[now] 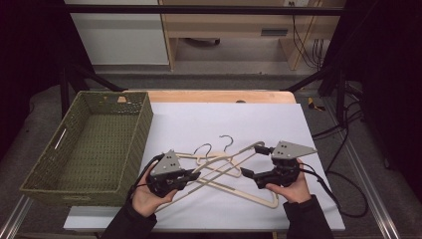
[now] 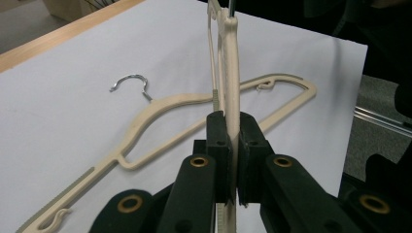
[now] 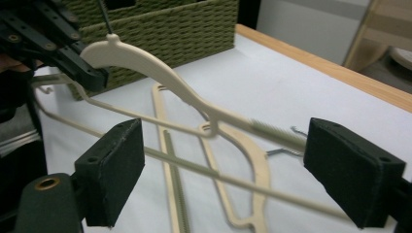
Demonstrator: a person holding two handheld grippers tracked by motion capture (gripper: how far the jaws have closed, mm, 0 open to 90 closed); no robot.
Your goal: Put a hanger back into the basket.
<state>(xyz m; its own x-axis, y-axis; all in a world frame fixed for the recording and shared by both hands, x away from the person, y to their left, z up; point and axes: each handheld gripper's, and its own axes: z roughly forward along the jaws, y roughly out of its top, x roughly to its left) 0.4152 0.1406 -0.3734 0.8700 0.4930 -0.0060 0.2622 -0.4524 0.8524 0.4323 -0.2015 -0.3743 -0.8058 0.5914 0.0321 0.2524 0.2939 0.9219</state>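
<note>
Two cream plastic hangers are on the white sheet. My left gripper [image 1: 196,174] [image 2: 232,121] is shut on the held hanger [image 1: 224,162] [image 2: 232,73] [image 3: 145,63], which it lifts on edge. The other hanger [image 1: 251,195] [image 2: 160,109] [image 3: 257,170] lies flat beneath it, with its metal hook pointing to the far side. My right gripper [image 1: 253,162] [image 3: 226,141] stands wide open at the held hanger's right end. The hanger's thin bar runs between the pads, which do not touch it. The left gripper [image 3: 92,77] also shows in the right gripper view, clamped near the hanger's neck.
A green woven basket [image 1: 134,144] [image 3: 170,24] with nothing in it stands at the left, next to the left hand. The white sheet [image 1: 224,114] covers a wooden table [image 1: 214,95]. Cables trail off the table's right side.
</note>
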